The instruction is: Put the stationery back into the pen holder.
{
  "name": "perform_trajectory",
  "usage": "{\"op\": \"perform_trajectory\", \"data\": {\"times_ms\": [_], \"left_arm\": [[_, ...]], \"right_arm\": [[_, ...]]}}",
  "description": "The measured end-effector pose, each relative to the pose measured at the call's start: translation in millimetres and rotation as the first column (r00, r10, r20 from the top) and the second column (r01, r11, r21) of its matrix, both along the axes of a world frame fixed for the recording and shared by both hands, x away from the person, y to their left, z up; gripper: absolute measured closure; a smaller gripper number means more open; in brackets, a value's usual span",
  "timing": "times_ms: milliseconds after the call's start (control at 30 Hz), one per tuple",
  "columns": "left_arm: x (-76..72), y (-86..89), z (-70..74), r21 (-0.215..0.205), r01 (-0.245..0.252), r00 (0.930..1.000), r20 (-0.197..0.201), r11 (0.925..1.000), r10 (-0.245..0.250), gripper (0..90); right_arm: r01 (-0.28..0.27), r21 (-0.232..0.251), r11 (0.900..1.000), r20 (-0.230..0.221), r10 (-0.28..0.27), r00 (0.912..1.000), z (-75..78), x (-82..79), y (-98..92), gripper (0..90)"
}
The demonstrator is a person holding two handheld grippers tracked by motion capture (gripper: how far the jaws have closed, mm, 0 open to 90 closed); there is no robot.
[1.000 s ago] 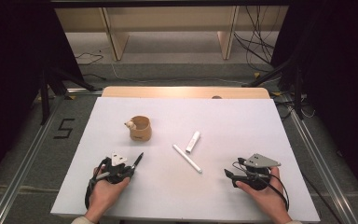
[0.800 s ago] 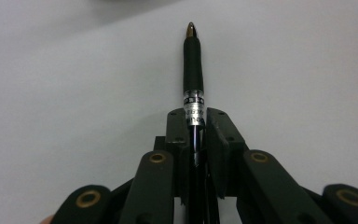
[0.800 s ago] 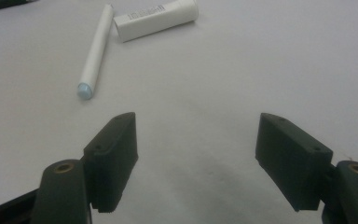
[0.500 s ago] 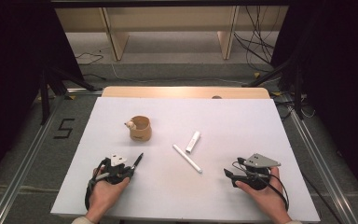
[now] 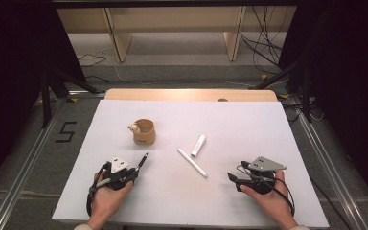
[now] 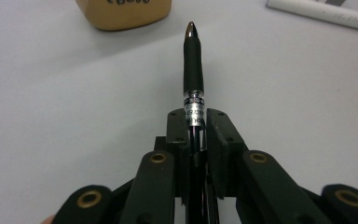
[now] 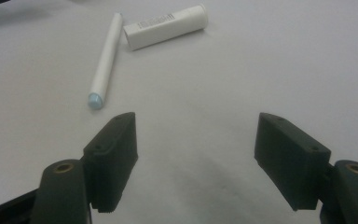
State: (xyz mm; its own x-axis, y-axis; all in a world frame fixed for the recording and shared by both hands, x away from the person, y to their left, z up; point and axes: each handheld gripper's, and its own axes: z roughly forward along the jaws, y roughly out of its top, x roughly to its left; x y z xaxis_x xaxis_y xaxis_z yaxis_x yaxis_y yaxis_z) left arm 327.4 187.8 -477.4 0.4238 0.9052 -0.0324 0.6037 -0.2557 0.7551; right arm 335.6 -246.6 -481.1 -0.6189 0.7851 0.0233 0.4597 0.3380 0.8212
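1 black pen [image 6: 193, 70], silver-banded

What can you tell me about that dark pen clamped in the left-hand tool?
The pen is slim and black, plastic by the look of it, with a matte grip section, a metallic pointed tip and a silver band bearing small print. The left gripper is shut on its barrel, both jaws pressing its sides. It sticks straight out beyond the jaws, low over the white table, its tip aimed toward the tan cup without touching it.
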Motion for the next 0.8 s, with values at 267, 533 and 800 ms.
{"op": "perform_trajectory", "data": {"times_ms": [267,533,800], "left_arm": [[-3.5,-7.8,5.5,-0.022,0.04,0.9971,0.066,0.9989,-0.039,79.8],[-3.3,-24.1,8.9,-0.024,0.084,0.9918,0.099,0.9962,-0.081,79.8],[-0.9,-38.2,9.6,-0.026,0.122,0.9874,0.106,0.9922,-0.118,79.8]], "right_arm": [[-0.024,0.014,1.0,0.005,0.024,0.9997,1.7,3.8,12.7,30.2],[-0.051,0.02,0.999,0.002,0.051,0.9987,1.7,6.5,27.3,30.1],[-0.089,0.026,0.996,0.003,0.089,0.996,3.0,12.1,46.1,30.1]]}}
